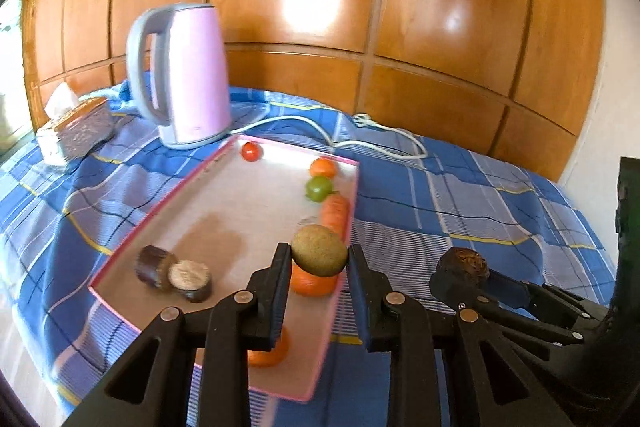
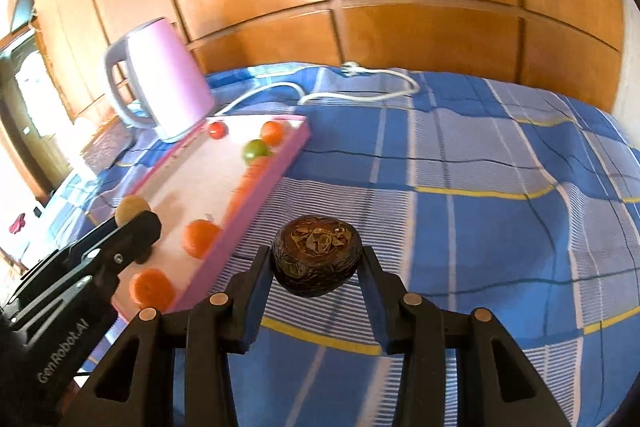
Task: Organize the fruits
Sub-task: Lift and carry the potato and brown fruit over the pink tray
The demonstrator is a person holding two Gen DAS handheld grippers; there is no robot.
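My left gripper (image 1: 319, 259) pinches a kiwi (image 1: 319, 250) above the pink tray (image 1: 224, 163); my right gripper (image 2: 317, 259) clamps a dark wrinkled fruit (image 2: 317, 259) over the cloth, right of it. I'd keep both level.

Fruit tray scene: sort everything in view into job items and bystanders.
Job:
kiwi in left hand-held gripper
dark round fruit in right hand-held gripper
pink tray
oranges
green fruit
carrot

Bystanders:
kettle
tissue box
white cord
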